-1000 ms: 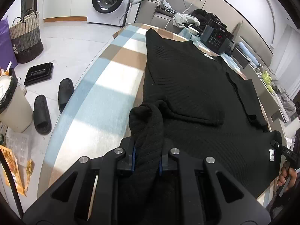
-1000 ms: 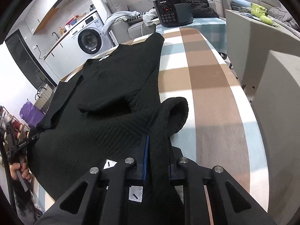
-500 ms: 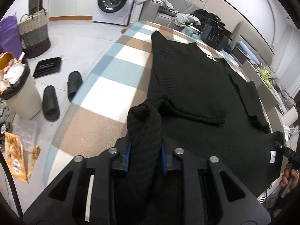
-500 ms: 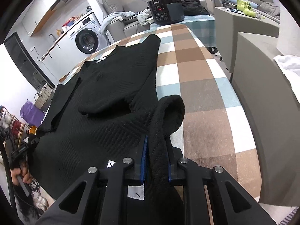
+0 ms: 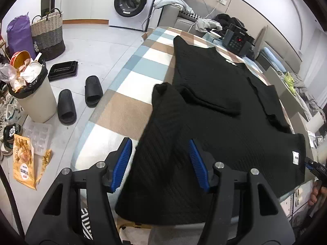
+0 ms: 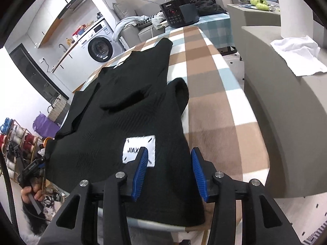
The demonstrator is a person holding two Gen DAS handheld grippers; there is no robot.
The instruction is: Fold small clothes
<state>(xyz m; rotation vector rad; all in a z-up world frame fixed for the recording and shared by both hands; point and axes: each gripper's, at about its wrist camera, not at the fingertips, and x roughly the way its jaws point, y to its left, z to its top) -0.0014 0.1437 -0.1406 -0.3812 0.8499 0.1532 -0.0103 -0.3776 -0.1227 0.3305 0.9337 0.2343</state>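
The bin [image 5: 33,100] on the floor overflows with paper cups and wrappers; the woven basket [image 5: 49,36] shows nothing inside. My left tongs [image 5: 160,161] and right tongs [image 6: 169,173] have just been opening, and both now stand parted, gripping nothing. The black sweater [image 5: 224,122] lies loose between the blue pads, spread over the checked table [image 5: 130,94], its hem overhanging the near edge. Bare cloth runs along both sides.

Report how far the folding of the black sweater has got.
Done: the black sweater lies on the checked table, one sleeve across its body. In hand: nothing; the left tool and right tool have just been opening, fabric loose between them. Left: the remaining folds.
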